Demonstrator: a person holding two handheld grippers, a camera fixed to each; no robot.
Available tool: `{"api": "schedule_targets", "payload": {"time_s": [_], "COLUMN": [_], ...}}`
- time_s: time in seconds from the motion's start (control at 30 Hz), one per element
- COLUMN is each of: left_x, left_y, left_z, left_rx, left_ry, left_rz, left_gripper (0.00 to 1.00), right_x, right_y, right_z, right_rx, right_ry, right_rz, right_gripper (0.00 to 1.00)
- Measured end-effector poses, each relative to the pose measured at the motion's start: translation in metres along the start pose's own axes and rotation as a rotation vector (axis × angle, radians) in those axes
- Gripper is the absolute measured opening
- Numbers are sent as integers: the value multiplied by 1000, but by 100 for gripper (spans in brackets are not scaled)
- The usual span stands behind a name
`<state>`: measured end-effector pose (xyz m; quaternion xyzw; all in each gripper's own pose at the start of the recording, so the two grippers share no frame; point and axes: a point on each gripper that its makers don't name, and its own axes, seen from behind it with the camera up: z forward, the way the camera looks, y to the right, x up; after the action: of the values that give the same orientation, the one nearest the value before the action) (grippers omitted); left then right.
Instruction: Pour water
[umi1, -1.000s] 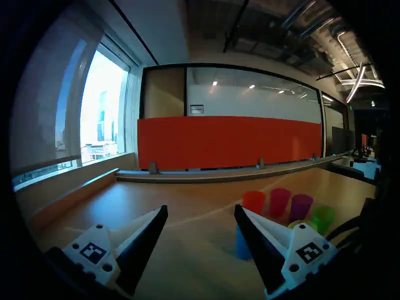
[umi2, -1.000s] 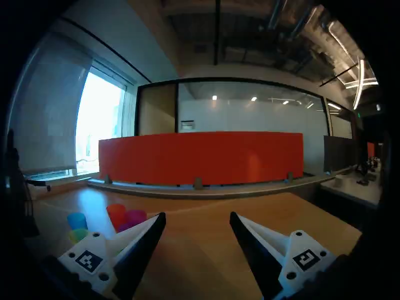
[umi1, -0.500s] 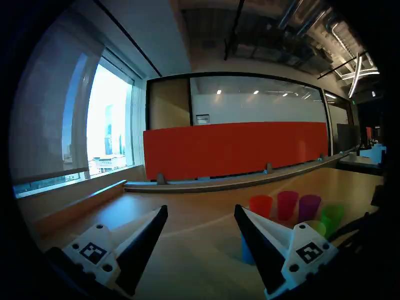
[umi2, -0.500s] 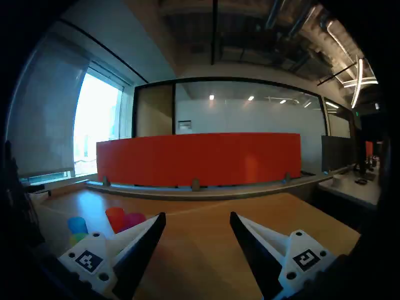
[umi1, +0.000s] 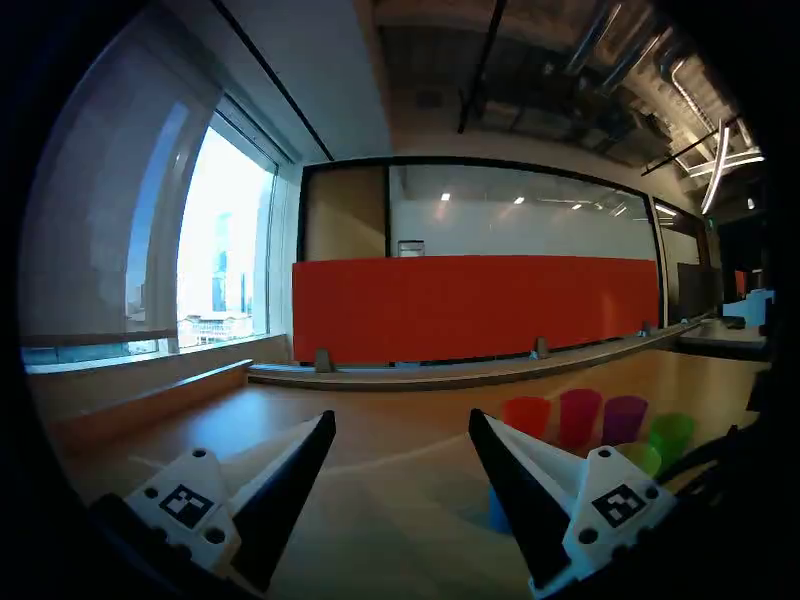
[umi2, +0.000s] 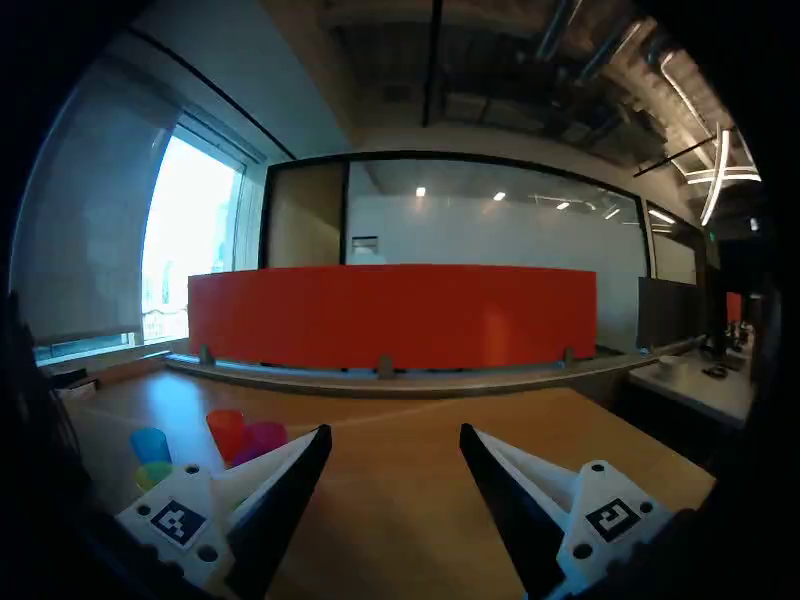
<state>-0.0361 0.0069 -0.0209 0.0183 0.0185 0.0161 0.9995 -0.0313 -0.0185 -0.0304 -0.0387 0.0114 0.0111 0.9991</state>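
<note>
Several coloured plastic cups stand on the wooden table (umi1: 400, 470). In the left gripper view I see a red cup (umi1: 526, 416), a pink cup (umi1: 579, 416), a purple cup (umi1: 624, 418), a green cup (umi1: 670, 435), a yellow-green cup (umi1: 640, 457) and a blue cup (umi1: 497, 510) partly hidden behind my right finger. My left gripper (umi1: 402, 455) is open with nothing between its fingers, the cups just to its right. In the right gripper view the blue cup (umi2: 150, 444), red cup (umi2: 226, 432) and pink cup (umi2: 266, 438) stand left of my open right gripper (umi2: 395, 460).
A long orange divider panel (umi1: 475, 305) runs along the table's far edge, with a glass wall behind it. A large window (umi1: 220, 265) is on the left. Desks with equipment (umi2: 700, 375) stand at the right. Bare wood (umi2: 400, 500) lies ahead of the right gripper.
Both views have tilted and shifted slightly; the cups sit a little lower and farther right in the left gripper view. Both grippers stay open.
</note>
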Motion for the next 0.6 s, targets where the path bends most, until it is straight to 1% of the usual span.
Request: {"api": "schedule_targets", "payload": {"time_s": [0.2,0.4,0.6], "left_x": [-7,-15,-17], "left_y": [-6,-5,-6], "left_z": [2,5,6], "left_rx": [7,5,7], "left_ry": [-2,-10,-10], "left_rz": [-6,-11,-12], "left_gripper": [99,99,99], "right_x": [0,0,1], "right_y": [-2,-4,-4], "right_z": [2,2,3], "right_rx": [-4,-4,-7], "right_ry": [-5,-9,-12], "right_rz": [-14,-16,-25], "right_gripper": [99,99,99]}}
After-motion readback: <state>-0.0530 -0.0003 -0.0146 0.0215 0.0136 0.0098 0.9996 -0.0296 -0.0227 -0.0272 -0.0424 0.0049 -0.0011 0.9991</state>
